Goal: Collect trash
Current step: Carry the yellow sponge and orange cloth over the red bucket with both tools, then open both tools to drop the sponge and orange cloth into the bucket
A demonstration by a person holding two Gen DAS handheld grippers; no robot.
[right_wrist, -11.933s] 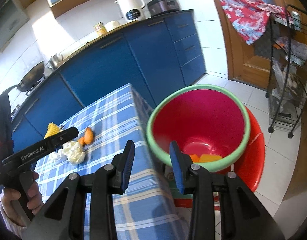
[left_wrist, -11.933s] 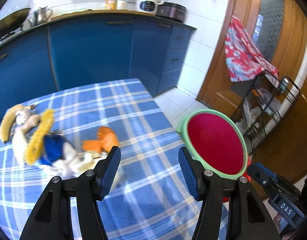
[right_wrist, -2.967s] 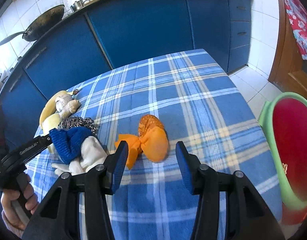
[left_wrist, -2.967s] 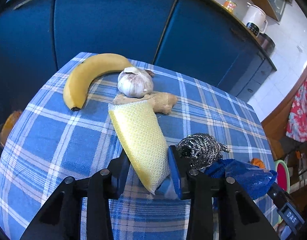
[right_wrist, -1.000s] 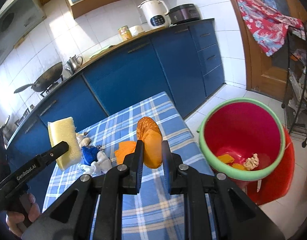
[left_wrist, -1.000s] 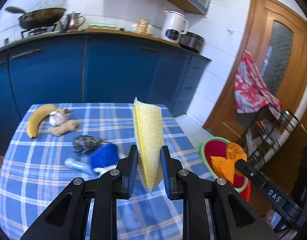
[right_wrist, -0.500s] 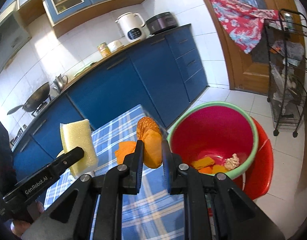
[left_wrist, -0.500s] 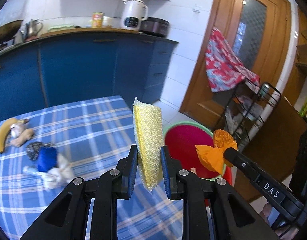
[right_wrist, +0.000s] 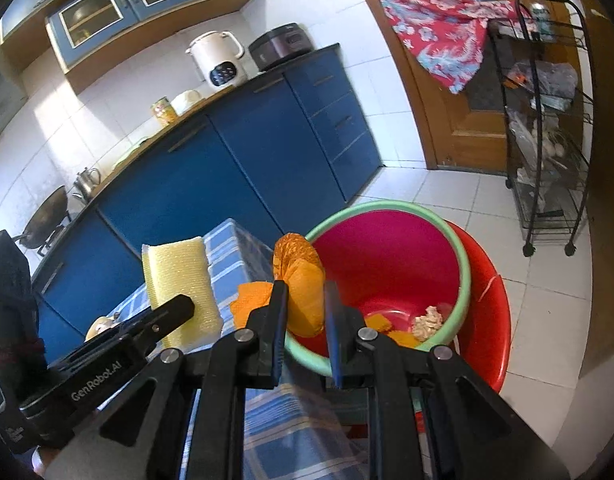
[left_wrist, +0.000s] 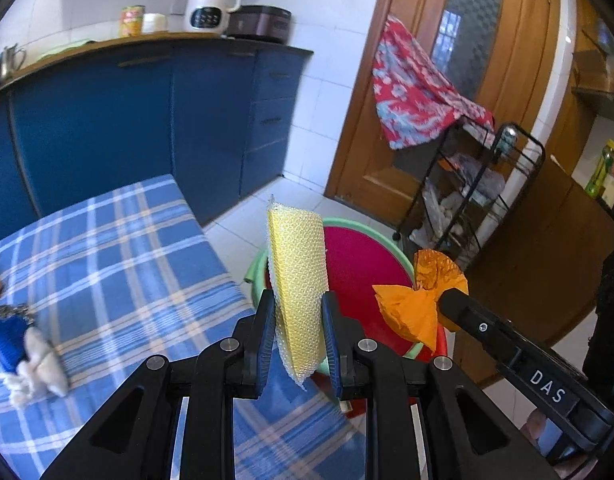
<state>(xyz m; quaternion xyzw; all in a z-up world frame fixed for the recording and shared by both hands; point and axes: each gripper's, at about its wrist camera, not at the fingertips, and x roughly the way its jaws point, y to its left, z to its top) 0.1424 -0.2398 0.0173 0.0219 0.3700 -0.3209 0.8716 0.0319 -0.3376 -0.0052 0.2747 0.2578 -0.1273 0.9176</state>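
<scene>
My left gripper point(left_wrist: 297, 332) is shut on a yellow sponge point(left_wrist: 298, 276) and holds it upright near the table's right edge, in front of the red bin with a green rim point(left_wrist: 361, 256). My right gripper point(right_wrist: 305, 314) is shut on an orange crumpled wrapper point(right_wrist: 301, 280) and holds it over the near rim of the bin point(right_wrist: 391, 268). The wrapper also shows in the left wrist view point(left_wrist: 421, 300), and the sponge in the right wrist view point(right_wrist: 179, 284). Orange and pale scraps point(right_wrist: 407, 326) lie in the bin's bottom.
The blue plaid table point(left_wrist: 119, 264) carries a blue and white rag bundle point(left_wrist: 17, 348) at its left. The bin sits in a red basin point(right_wrist: 489, 320) on the tiled floor. A black wire cart point(right_wrist: 547, 128) and blue cabinets point(right_wrist: 267, 152) stand behind.
Both grippers have moved right and forward toward the bin with their loads. The bin looms larger and the table items have slid to the left edge of the left wrist view.
</scene>
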